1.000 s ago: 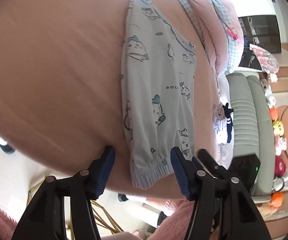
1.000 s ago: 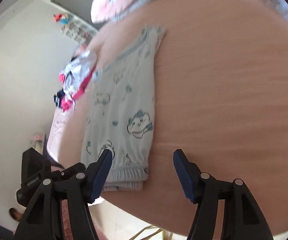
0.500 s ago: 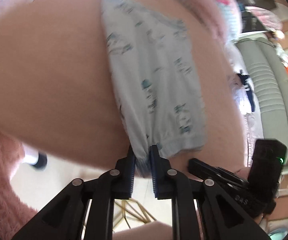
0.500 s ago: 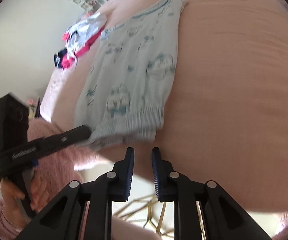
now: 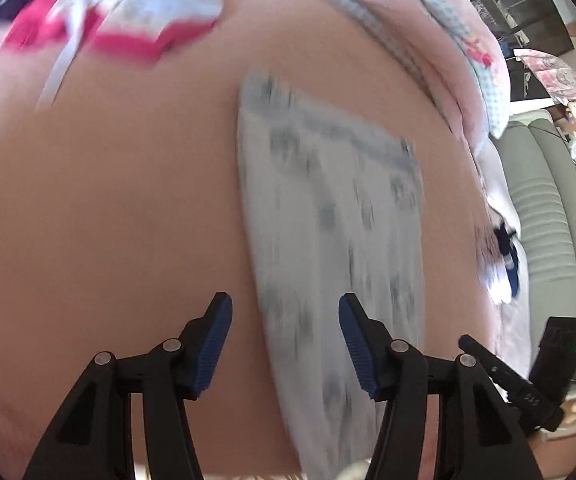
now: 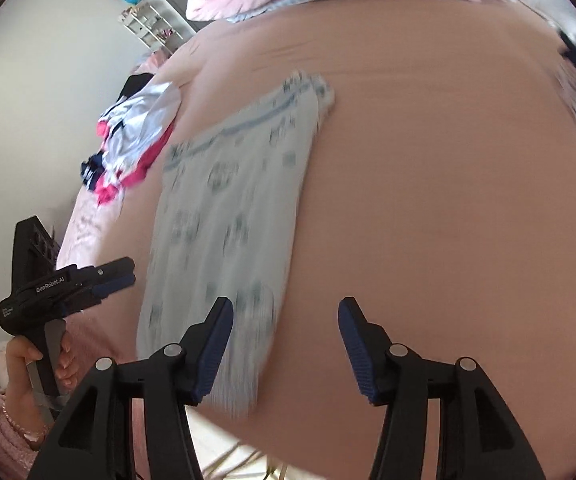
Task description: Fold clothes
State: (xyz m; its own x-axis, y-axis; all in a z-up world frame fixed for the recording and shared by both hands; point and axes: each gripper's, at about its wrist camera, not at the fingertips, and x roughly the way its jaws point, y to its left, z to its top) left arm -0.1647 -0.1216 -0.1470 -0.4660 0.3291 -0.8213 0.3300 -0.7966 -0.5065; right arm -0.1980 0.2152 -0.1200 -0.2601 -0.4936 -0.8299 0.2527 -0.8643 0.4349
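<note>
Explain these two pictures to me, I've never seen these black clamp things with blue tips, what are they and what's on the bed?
There is no robot here. A person holds a hand-operated gripper in each hand, and a wide-angle camera on each one looks forward along its two blue-tipped fingers. One picture is from the left gripper, the other from the right gripper. In the right view you also see the left one from the side, with the person's hand on its handle.

On the pink bed lies a pair of pale blue printed pants, folded lengthwise. Further away sits a heap of white, pink and navy clothes.

Both sets of jaws have just been opening. Neither presses on anything, so nothing is held.
</note>
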